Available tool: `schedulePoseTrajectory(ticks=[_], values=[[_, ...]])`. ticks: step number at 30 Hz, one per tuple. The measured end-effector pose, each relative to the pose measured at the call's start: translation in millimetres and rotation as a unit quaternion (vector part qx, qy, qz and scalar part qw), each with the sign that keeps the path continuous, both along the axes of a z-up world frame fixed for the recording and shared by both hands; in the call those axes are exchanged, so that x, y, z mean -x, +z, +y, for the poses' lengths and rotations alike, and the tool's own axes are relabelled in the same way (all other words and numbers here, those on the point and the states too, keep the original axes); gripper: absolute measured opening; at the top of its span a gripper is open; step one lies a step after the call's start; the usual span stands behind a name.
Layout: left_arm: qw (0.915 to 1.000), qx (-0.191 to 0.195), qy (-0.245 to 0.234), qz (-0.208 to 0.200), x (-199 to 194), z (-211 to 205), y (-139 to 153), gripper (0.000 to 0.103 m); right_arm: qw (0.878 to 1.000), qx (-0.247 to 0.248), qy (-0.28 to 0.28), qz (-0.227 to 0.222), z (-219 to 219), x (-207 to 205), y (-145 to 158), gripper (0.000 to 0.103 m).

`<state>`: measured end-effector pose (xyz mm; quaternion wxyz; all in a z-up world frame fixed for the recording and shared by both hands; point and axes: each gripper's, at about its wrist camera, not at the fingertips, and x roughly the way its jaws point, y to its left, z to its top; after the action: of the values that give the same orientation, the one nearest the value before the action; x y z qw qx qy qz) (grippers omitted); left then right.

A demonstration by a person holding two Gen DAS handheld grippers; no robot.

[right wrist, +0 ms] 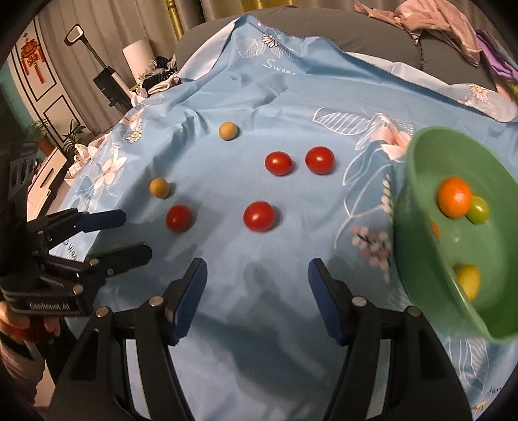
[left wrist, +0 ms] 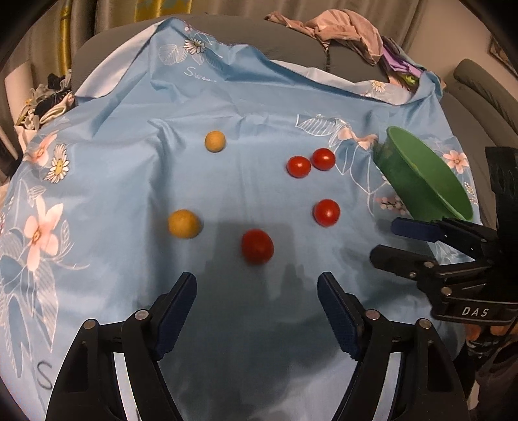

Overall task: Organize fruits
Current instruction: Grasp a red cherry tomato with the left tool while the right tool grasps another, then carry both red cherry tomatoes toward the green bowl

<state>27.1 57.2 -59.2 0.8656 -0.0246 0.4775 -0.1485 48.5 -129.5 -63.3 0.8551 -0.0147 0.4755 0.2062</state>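
Several red tomatoes lie on the blue flowered cloth [left wrist: 129, 181]; the nearest one [left wrist: 257, 246] is just ahead of my open, empty left gripper [left wrist: 257, 285]. Two yellow-brown round fruits [left wrist: 184, 223] [left wrist: 215, 141] lie to the left. A green bowl [right wrist: 453, 226] stands tilted at the right and holds an orange fruit [right wrist: 454, 197], a green one [right wrist: 479, 210] and a yellow one [right wrist: 467, 280]. My right gripper [right wrist: 257, 272] is open and empty, left of the bowl; a tomato [right wrist: 259, 216] lies ahead of it.
The cloth covers a grey sofa [left wrist: 291, 42] with a heap of clothes [left wrist: 343, 29] on its back. Clothes [left wrist: 48, 100] also lie at the far left. In the right wrist view a cabinet and plants [right wrist: 58, 142] stand to the left.
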Motion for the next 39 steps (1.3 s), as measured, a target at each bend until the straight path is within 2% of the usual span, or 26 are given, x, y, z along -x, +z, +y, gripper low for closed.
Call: schedulePoseTrajectory(ticks=[7,10,13,19,21,25,39], values=[[0.9998,-0.001,-0.006,0.018,-20,-7,-15,0.065,1.000,0.013,0.014,0.006,14,-24,-10,0.064],[0.9997,0.000,-0.007,0.022,-27,-9,-19,0.060,1.000,0.019,0.021,0.008,20,-36,-14,0.056],[0.9997,-0.003,-0.005,0.025,-33,-9,-22,0.048,0.999,0.025,0.026,0.012,25,-44,-19,0.048],[0.9997,-0.010,-0.006,0.019,-38,-10,-24,0.038,0.999,0.039,0.033,0.017,33,-53,-27,0.036],[0.9998,-0.014,-0.007,0.016,-39,-11,-24,0.035,0.998,0.046,0.036,0.014,34,-54,-27,0.029],[0.9998,-0.015,-0.006,0.009,-40,-9,-25,0.026,0.998,0.047,0.035,0.010,34,-55,-27,0.028],[0.9999,-0.003,-0.014,-0.007,-11,-8,-5,0.025,1.000,0.012,0.020,-0.007,15,-22,-6,0.028]])
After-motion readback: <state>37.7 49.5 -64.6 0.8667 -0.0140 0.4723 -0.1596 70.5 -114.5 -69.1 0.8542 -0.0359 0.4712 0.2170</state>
